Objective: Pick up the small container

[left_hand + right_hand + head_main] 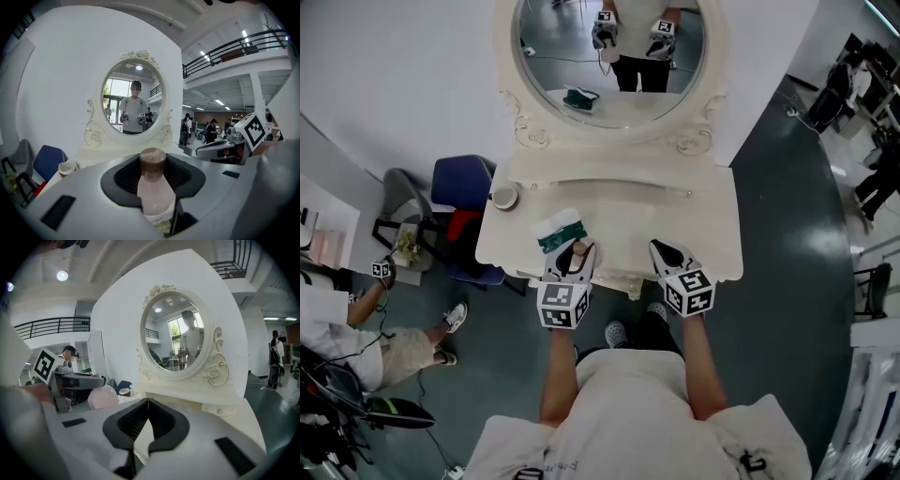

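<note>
The small container (152, 190) is a pale pink bottle with a brown cap. It stands upright between the black pads of my left gripper (153, 172), which is shut on its neck and body. In the head view that gripper (573, 261) hovers over the front edge of the cream vanity table (712, 234), with the bottle's cap (578, 249) showing between the jaws. My right gripper (667, 255) is level with it to the right, over the same edge. In its own view the right gripper (147, 402) has its pad tips touching and nothing between them; the pink bottle (104, 397) shows at the left.
A green-and-white bundle (560, 232) lies on the table just beyond the left gripper. A white cup (503, 197) stands at the table's left end. An oval mirror (609, 56) rises at the back. A blue chair (459, 183) and a seated person (384, 347) are to the left.
</note>
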The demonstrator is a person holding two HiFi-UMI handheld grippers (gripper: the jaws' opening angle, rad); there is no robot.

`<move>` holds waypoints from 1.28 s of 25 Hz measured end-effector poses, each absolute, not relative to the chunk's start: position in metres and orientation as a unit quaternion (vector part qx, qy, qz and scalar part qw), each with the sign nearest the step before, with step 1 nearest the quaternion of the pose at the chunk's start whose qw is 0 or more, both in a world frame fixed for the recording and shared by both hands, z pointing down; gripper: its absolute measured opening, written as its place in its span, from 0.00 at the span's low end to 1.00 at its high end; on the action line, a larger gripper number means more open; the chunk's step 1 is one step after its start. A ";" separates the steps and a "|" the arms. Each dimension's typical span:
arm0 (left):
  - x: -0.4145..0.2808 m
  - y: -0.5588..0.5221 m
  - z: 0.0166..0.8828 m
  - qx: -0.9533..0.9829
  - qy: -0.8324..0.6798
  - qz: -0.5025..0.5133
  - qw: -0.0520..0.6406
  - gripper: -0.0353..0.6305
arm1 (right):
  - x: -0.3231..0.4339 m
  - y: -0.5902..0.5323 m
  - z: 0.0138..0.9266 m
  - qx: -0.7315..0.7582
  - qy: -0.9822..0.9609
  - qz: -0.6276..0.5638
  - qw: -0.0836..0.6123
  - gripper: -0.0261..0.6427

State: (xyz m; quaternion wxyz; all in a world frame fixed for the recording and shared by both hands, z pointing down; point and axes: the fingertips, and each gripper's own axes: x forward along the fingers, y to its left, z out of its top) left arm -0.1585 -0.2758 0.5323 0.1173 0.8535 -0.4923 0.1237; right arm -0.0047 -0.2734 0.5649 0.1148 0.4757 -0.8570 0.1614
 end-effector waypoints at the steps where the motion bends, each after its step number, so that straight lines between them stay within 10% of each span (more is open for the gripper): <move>1: -0.158 -0.275 0.533 0.853 -0.493 0.126 0.115 0.29 | -0.004 -0.273 0.565 0.476 -0.857 0.161 0.115 0.06; 32: -0.157 -0.266 0.534 0.857 -0.485 0.134 0.110 0.29 | -0.018 -0.257 0.575 0.460 -0.865 0.165 0.116 0.06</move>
